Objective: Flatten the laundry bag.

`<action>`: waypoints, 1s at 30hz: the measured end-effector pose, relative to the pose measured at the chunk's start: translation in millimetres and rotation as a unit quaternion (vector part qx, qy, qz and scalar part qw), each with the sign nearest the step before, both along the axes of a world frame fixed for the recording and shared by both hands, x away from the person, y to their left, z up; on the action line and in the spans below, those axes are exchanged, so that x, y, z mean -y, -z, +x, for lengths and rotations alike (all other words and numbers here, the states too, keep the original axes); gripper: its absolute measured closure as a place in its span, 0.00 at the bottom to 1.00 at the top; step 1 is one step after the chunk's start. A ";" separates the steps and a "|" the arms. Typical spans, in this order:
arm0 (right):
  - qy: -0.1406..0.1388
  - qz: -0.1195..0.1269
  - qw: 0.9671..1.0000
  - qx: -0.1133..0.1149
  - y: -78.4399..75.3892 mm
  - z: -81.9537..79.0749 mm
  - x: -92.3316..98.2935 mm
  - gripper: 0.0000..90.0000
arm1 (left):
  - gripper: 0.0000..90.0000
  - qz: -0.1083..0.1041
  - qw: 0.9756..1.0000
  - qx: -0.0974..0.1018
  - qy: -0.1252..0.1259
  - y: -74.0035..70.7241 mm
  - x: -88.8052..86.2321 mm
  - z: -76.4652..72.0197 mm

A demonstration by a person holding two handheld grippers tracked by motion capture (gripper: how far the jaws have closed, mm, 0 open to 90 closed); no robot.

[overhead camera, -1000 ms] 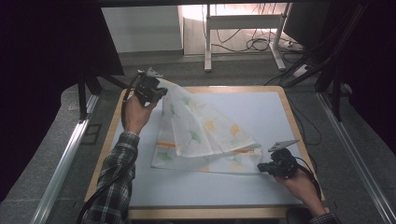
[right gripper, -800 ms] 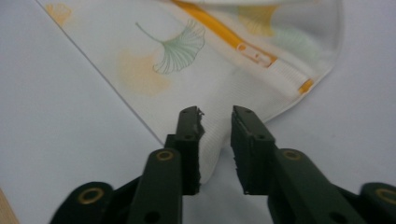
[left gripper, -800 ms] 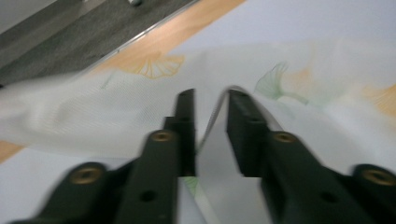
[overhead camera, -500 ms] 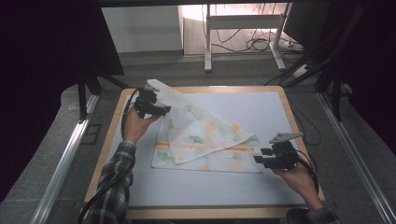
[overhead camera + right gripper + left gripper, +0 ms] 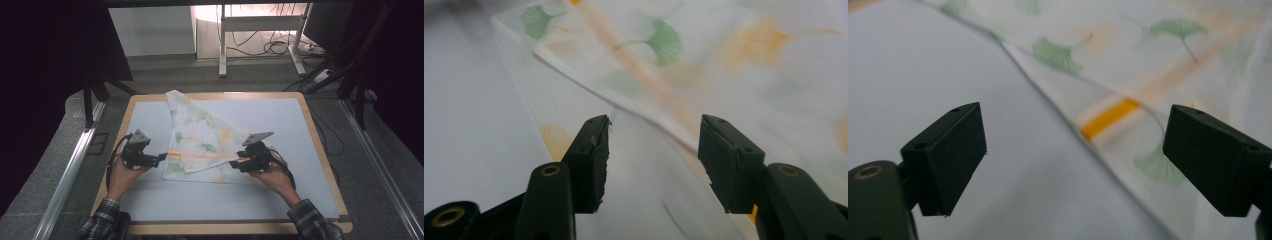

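In the high view, the cloth point(image 5: 202, 140) lies folded in a rough triangle on the pale mat point(image 5: 280, 200) of the table point(image 5: 320, 150), one corner reaching the far edge. The left gripper point(image 5: 161, 158) sits just off its left edge; the right gripper point(image 5: 234, 165) is over its near right part and hides what lies beneath. Dark surroundings swallow the room's sides. A second ago the left hand held the cloth raised; now it lies flat and released.

In the left gripper view, the jaws have just been opening and stand wide, with nothing between them; the cloth's blurred edge point(image 5: 1108, 117) lies ahead.

In the right gripper view, the jaws have opened and stand apart above the cloth point(image 5: 659, 100), not pinching it.
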State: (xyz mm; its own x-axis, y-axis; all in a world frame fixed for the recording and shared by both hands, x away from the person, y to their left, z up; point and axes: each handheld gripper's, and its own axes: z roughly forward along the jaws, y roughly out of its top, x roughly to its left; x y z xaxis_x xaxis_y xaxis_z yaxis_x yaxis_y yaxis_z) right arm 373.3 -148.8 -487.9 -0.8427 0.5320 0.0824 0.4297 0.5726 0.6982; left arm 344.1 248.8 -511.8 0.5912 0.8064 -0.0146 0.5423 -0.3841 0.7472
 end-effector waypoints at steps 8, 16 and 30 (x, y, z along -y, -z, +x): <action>-0.058 -0.003 0.998 -0.008 26.4 12.5 -71.6 0.44 | 0.08 0.005 1.000 -0.007 -0.006 10.4 -12.2 -14.8; -0.078 -0.047 0.995 0.036 42.0 6.2 -95.7 0.95 | 0.08 0.013 1.000 -0.005 0.000 12.1 -8.2 -12.3; 0.065 -0.004 0.997 0.049 -1.2 69.8 -33.4 0.99 | 0.09 0.026 0.999 -0.008 0.036 10.1 16.8 -8.2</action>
State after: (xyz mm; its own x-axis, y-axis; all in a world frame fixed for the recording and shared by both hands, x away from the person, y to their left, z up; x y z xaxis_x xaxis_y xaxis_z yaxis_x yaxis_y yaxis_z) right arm 443.1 -115.3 -486.7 -0.7708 0.6371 -0.0008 0.4307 0.5220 0.7362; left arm 335.8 232.0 -521.9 0.6471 0.7622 0.0162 0.5240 -0.4601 0.7167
